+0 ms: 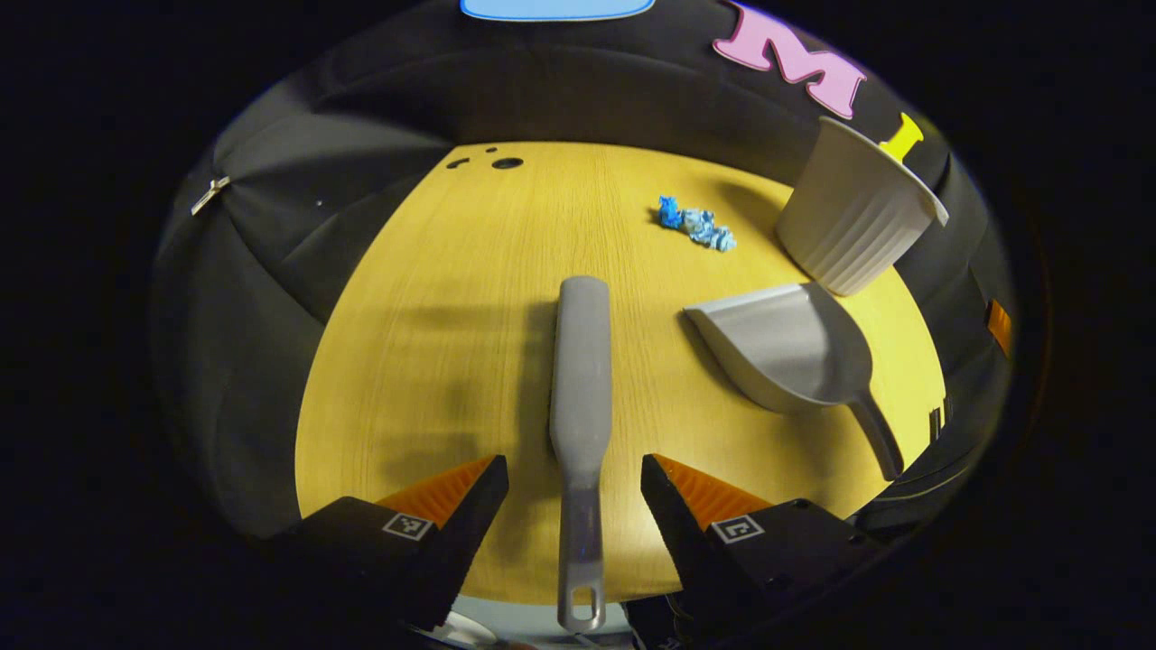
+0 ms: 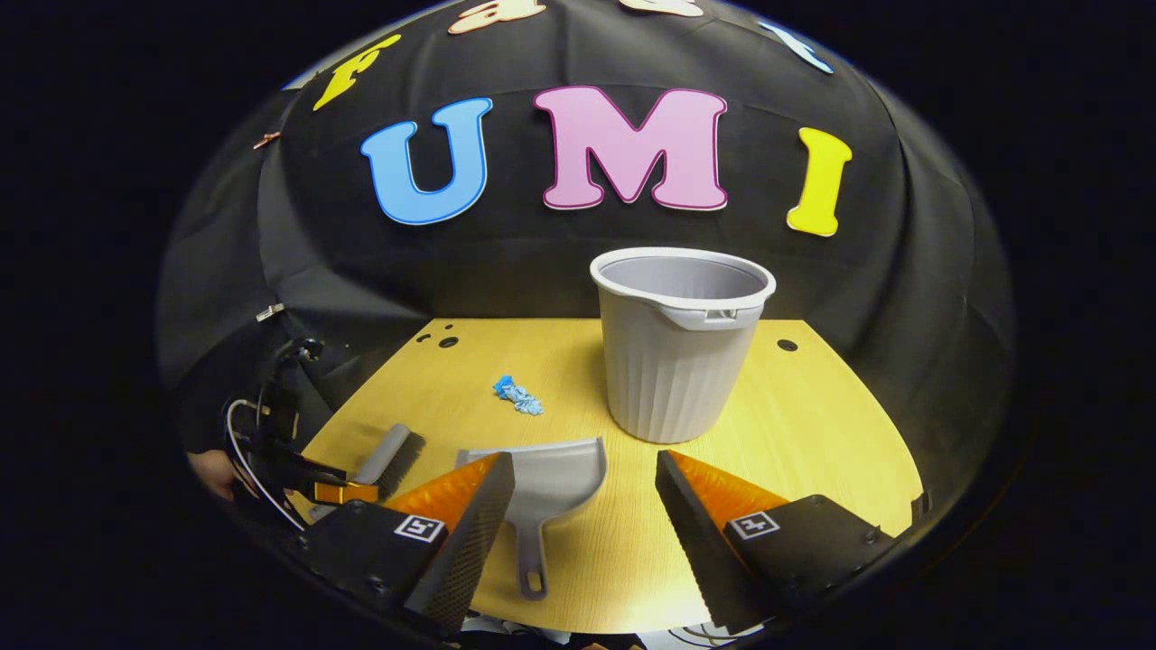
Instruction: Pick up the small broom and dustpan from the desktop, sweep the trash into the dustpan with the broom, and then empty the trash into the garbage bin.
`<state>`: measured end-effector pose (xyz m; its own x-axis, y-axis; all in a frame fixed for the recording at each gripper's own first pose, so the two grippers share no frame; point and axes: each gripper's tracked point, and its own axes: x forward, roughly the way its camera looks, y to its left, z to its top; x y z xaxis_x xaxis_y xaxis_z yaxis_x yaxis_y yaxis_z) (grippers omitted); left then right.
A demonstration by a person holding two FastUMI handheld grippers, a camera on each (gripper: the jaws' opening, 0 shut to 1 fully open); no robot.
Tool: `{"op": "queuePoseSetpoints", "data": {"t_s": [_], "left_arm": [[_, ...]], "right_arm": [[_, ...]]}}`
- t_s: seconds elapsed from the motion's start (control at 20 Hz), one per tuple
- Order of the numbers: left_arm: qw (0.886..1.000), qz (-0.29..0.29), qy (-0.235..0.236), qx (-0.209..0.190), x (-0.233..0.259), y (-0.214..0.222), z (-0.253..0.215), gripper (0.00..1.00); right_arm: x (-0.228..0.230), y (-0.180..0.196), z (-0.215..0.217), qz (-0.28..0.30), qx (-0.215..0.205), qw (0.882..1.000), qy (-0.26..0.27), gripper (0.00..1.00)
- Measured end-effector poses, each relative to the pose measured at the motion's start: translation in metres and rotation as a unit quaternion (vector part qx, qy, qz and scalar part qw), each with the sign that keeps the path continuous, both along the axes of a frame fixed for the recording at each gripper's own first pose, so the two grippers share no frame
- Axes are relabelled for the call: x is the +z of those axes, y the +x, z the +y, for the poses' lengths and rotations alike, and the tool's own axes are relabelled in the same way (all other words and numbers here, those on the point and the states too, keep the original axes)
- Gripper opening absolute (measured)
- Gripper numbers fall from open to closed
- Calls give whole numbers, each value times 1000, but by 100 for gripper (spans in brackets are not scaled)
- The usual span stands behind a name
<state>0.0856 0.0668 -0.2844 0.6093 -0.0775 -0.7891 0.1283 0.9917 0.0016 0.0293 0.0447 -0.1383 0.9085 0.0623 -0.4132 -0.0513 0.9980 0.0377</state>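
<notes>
Broom [image 1: 580,361] handle runs lengthwise between the spread, empty left gripper [image 1: 574,483] fingers, brush end far.

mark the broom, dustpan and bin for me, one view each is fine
broom [image 1: 581,361], left gripper view, on the flat back of its head.
dustpan [image 2: 555,478], right gripper view, on the inside of its scoop.
bin [image 2: 673,379], right gripper view, on its ribbed side wall.
</notes>
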Motion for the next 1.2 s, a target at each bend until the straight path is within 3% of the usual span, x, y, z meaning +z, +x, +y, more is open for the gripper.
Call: {"op": "queuePoseSetpoints", "data": {"t_s": [0.25,0.45,0.6,0.8,0.9,0.95,1.05,1.15,1.2], "left_arm": [[998,58,15,2,-31,4,-1,95],[996,75,41,-3,-37,12,4,90],[995,82,49,-9,-39,13,0,73],[996,79,51,-8,-36,10,-4,33],[997,69,43,-1,-39,13,-4,34],[997,67,37,0,-38,11,-4,28],[998,61,5,12,-35,6,-6,26],[998,49,-10,25,-30,1,-1,29],[999,40,-17,28,-23,-1,1,25]], "right_arm": [[-13,-3,-8,23,-20,999,26,98],[-18,-5,-20,26,-34,999,11,99],[-22,-8,-26,35,-45,998,28,99],[-33,-7,-28,59,-29,998,14,99],[-45,-5,-25,89,-12,996,12,99],[-48,-6,-21,105,-2,994,21,99],[-58,-6,-13,135,19,990,26,99],[-68,-10,-8,163,38,986,13,99],[-73,-12,-4,172,46,984,6,99]]}}
